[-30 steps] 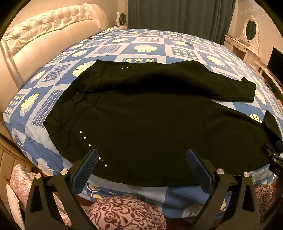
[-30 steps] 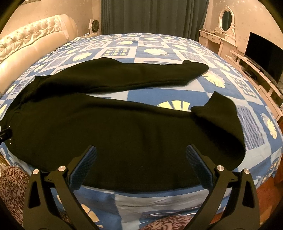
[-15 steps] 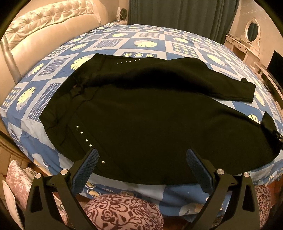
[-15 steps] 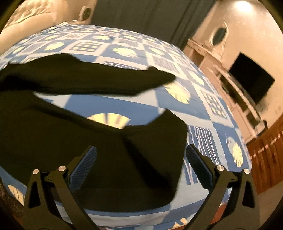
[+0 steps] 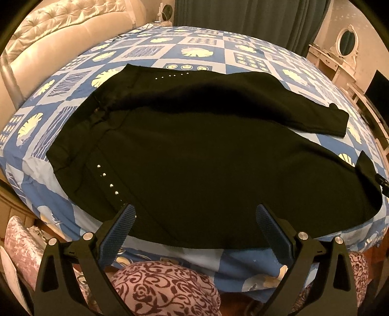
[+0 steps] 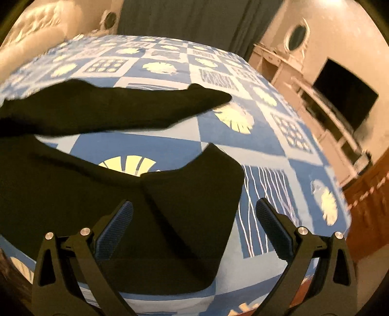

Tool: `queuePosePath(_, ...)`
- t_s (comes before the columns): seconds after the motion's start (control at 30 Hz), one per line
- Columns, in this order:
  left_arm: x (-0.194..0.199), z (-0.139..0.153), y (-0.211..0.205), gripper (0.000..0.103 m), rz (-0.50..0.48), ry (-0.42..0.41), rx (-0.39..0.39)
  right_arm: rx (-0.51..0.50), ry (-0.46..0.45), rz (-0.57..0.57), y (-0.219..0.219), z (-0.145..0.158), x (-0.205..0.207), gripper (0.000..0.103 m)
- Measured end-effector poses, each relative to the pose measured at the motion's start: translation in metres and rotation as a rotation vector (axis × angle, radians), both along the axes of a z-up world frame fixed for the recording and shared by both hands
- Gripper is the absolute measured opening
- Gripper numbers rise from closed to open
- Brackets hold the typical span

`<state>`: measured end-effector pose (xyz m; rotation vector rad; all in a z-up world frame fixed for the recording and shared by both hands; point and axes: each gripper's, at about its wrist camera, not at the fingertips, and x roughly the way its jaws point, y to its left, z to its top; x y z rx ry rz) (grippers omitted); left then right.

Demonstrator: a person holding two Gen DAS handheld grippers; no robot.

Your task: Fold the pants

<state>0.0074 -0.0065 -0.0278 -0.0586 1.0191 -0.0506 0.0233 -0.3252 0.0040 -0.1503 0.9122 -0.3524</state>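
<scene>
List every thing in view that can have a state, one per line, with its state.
black pants: unfolded, spread flat on the bed, legs apart
near leg cuff: flat, at the bed's corner, ungripped
far leg cuff: flat on the bedspread
left gripper: open, empty
right gripper: open, empty, over the near cuff
curtains: drawn shut
television: screen dark

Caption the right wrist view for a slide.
Open right tool poised above near leg cuff of black pants spread on blue patterned bedspread.

Dim warm amber indoor light, strong fisheye bowing with dark corner vignette, left wrist view sharp, right wrist view motion-blurred, black pants [image 5: 194,155] nearly detail-less
</scene>
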Motion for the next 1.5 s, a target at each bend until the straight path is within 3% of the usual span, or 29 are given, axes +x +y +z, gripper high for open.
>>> queuePosePath(0.17,0.000,-0.002,0.002,0.099,0.008,0.012,-0.011,-0.114,0.101,0.074,0.030,-0.020,0.022,0.099)
queuePosePath(0.23,0.000,-0.002,0.002,0.099,0.012,0.013,-0.013,-0.155,0.137,0.081,0.035,-0.031,0.034,0.078)
queuePosePath(0.27,0.000,-0.002,0.002,0.099,0.013,0.013,-0.013,-0.153,0.182,0.082,0.034,-0.040,0.043,0.056)
queuePosePath(0.3,0.000,-0.002,0.003,0.099,0.013,0.013,-0.013,-0.141,0.207,0.075,0.031,-0.046,0.047,0.050)
queuePosePath(0.37,0.000,-0.002,0.003,0.099,0.013,0.014,-0.013,-0.113,0.259,0.044,0.020,-0.058,0.056,0.051)
queuePosePath(0.43,0.000,-0.002,0.003,0.099,0.013,0.014,-0.015,-0.100,0.252,0.036,0.015,-0.058,0.057,0.055)
queuePosePath(0.47,0.000,-0.003,0.003,0.099,0.013,0.016,-0.015,-0.096,0.247,0.033,0.011,-0.056,0.056,0.048)
queuePosePath(0.5,0.001,-0.004,0.003,0.099,0.014,0.019,-0.015,-0.080,0.241,0.027,0.006,-0.054,0.054,0.030)
queuePosePath(0.57,0.002,-0.005,0.005,0.099,0.014,0.026,-0.019,-0.001,0.229,0.011,-0.009,-0.049,0.049,0.013)
queuePosePath(0.6,0.002,-0.006,0.006,0.099,0.014,0.029,-0.022,0.067,0.193,-0.018,-0.025,-0.041,0.042,0.012)
queuePosePath(0.73,0.002,-0.006,0.007,0.099,0.016,0.030,-0.024,0.310,0.043,-0.139,-0.081,-0.020,0.003,0.011)
queuePosePath(0.87,0.002,-0.007,0.008,0.099,0.015,0.036,-0.029,0.467,-0.052,-0.276,-0.139,-0.022,-0.046,0.012)
queuePosePath(0.93,0.003,-0.007,0.007,0.099,0.013,0.038,-0.029,0.554,-0.067,-0.363,-0.169,-0.036,-0.071,0.014)
queuePosePath(1.0,0.003,-0.007,0.007,0.099,0.009,0.035,-0.026,0.725,-0.090,-0.451,-0.198,-0.060,-0.097,0.015)
queuePosePath(1.17,0.001,-0.005,0.005,0.099,0.010,0.016,-0.009,0.998,-0.212,-0.543,-0.228,-0.086,-0.124,0.013)
queuePosePath(1.23,0.000,-0.002,0.004,0.099,0.004,0.005,-0.004,1.023,-0.253,-0.614,-0.234,-0.084,-0.134,0.014)
queuePosePath(1.33,-0.001,0.006,0.003,0.099,-0.025,-0.026,0.001,0.825,-0.247,-0.638,-0.229,-0.057,-0.135,0.031)
queuePosePath(1.4,0.002,0.015,0.006,0.099,-0.050,-0.046,-0.010,0.728,-0.287,-0.567,-0.218,-0.029,-0.126,0.048)
queuePosePath(1.43,0.004,0.019,0.010,0.099,-0.054,-0.054,-0.021,0.713,-0.308,-0.535,-0.216,-0.021,-0.124,0.053)
queuePosePath(1.5,0.011,0.029,0.021,0.099,-0.053,-0.074,-0.055,0.680,-0.340,-0.416,-0.193,0.005,-0.103,0.072)
